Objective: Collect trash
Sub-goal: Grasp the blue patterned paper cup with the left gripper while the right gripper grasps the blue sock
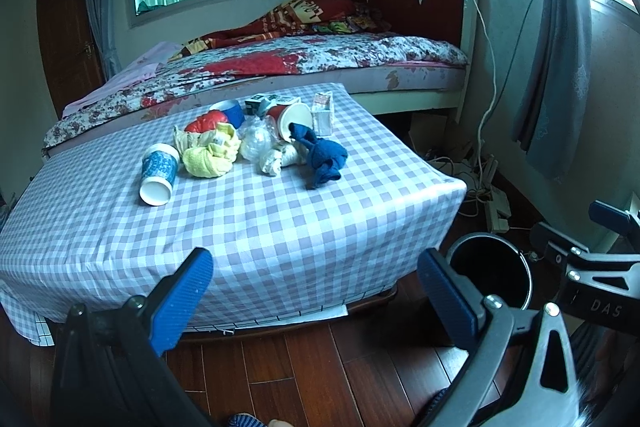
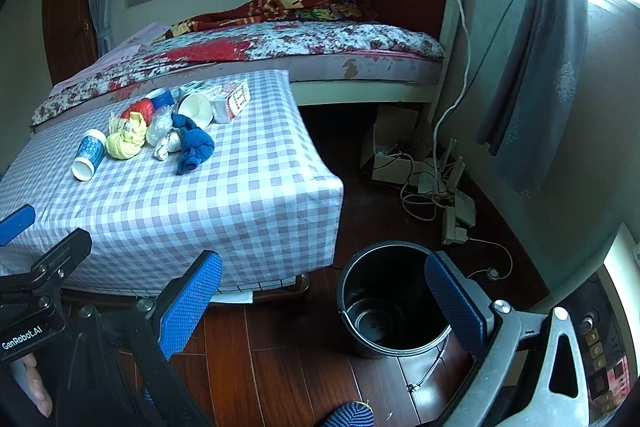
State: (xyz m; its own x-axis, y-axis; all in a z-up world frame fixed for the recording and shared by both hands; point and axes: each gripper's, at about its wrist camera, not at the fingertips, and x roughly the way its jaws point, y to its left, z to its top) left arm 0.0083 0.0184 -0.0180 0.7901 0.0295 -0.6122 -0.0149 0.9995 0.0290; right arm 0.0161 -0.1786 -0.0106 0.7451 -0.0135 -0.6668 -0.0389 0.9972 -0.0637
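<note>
A pile of trash lies on a table with a checked cloth (image 1: pixel 248 227): a blue paper cup (image 1: pixel 158 173) on its side, a yellow cloth wad (image 1: pixel 210 157), a crumpled clear plastic (image 1: pixel 256 141), a white wad (image 1: pixel 280 157), a dark blue cloth (image 1: pixel 322 157), a red paper cup (image 1: pixel 290 119) and small cartons (image 1: pixel 323 113). The pile also shows in the right wrist view (image 2: pixel 160 131). A black bin (image 2: pixel 390 301) stands on the floor right of the table, empty. My left gripper (image 1: pixel 316 291) is open, in front of the table's near edge. My right gripper (image 2: pixel 324 299) is open, above the bin's left side.
A bed (image 1: pixel 280 63) with a floral cover stands behind the table. Cables and power strips (image 2: pixel 444 195) lie on the wooden floor by the right wall, under a curtain (image 2: pixel 532 75). A door (image 1: pixel 68 27) is at the far left.
</note>
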